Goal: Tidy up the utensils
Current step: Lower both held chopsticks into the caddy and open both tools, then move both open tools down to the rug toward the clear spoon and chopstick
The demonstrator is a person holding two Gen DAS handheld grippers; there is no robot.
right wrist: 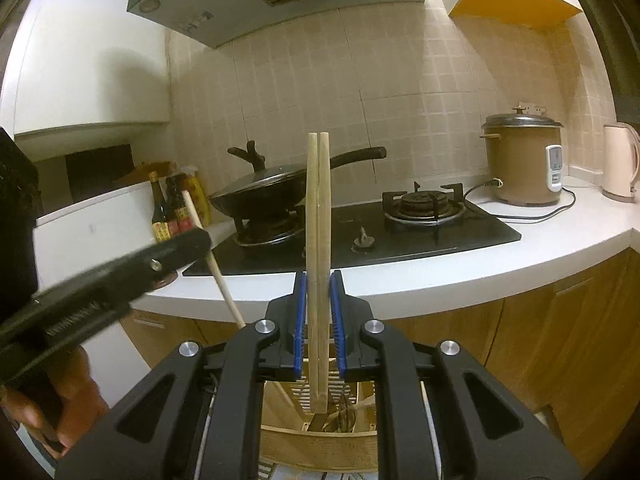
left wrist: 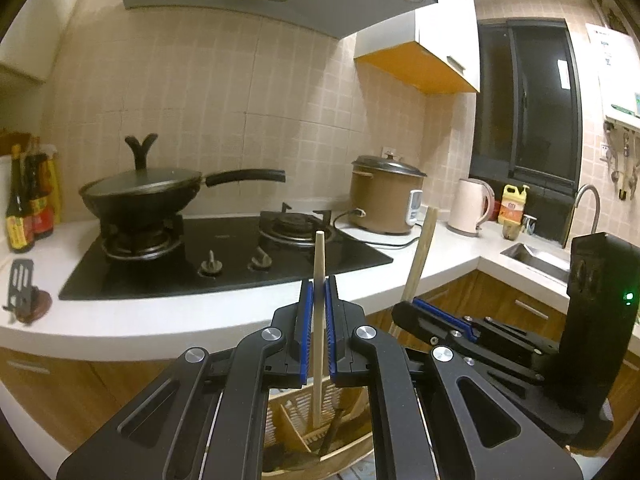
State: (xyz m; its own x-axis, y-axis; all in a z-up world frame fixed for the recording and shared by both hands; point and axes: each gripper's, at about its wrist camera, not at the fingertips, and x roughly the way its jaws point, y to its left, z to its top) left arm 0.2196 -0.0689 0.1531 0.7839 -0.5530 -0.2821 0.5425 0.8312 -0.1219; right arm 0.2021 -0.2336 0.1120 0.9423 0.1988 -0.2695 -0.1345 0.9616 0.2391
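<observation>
Left wrist: my left gripper point(left wrist: 319, 300) pinches one upright chopstick point(left wrist: 318, 264) btwn blue pads; right gripper point(right wrist: 319, 300) clamps a chopstick pair point(right wrist: 318, 216). Wooden utensil holder point(right wrist: 320, 446) below both, stove point(left wrist: 224, 256) ahead.

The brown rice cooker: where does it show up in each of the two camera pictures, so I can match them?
Left wrist view: the rice cooker stands right of centre on the counter, beyond the hob's right burner.
Right wrist view: the rice cooker sits far right, at mid-height, beside the hob.
Shared landmark: the lidded wok on the left burner.
</observation>
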